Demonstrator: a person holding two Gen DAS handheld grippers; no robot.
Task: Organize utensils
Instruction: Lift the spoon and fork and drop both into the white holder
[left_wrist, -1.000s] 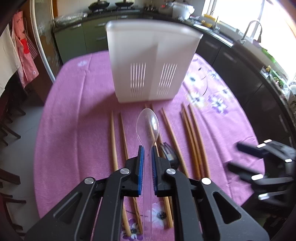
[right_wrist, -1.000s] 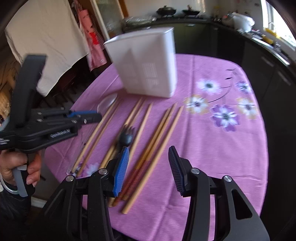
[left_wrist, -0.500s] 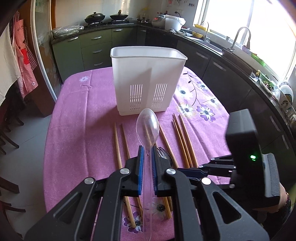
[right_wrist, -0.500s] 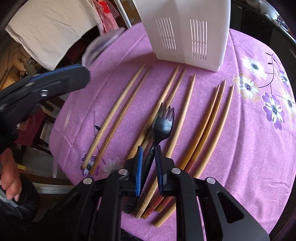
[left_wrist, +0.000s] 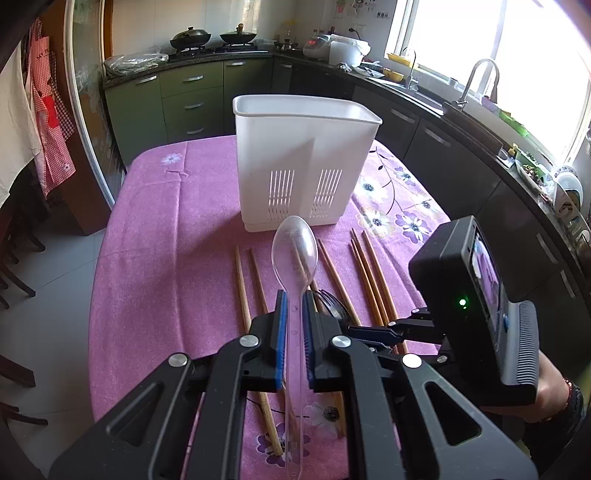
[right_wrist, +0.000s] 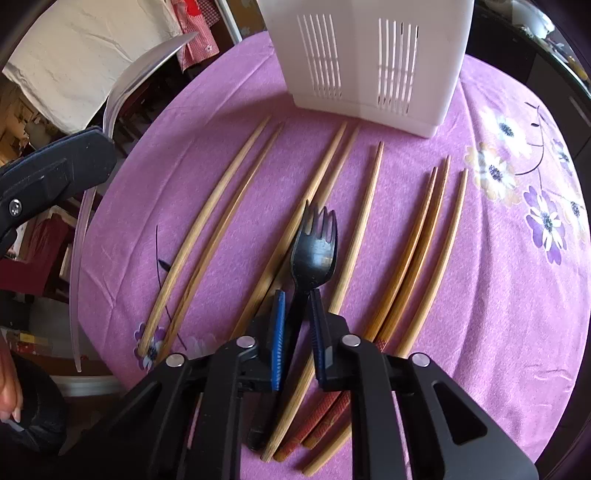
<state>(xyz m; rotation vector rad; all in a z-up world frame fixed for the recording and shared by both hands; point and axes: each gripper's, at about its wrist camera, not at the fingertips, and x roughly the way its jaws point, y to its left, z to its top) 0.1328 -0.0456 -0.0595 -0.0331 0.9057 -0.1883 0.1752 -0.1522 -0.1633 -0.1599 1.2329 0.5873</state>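
Observation:
My left gripper is shut on the handle of a clear plastic spoon, held above the table with its bowl pointing at the white slotted utensil holder. My right gripper is down at the table, its blue pads closed on the handle of a black plastic fork that lies among several wooden chopsticks. The holder stands just beyond the chopstick tips. In the left wrist view the right gripper's body sits low at the right, with the fork head beside it.
A purple flowered tablecloth covers the round table. Chopsticks lie in a fan from the front edge toward the holder. Kitchen counters, a sink and a stove ring the room; chairs and hanging aprons stand at the left.
My right gripper came down over the chopsticks and its jaws closed from wide apart onto the black fork's handle. The left gripper drew back and up a little with the spoon.

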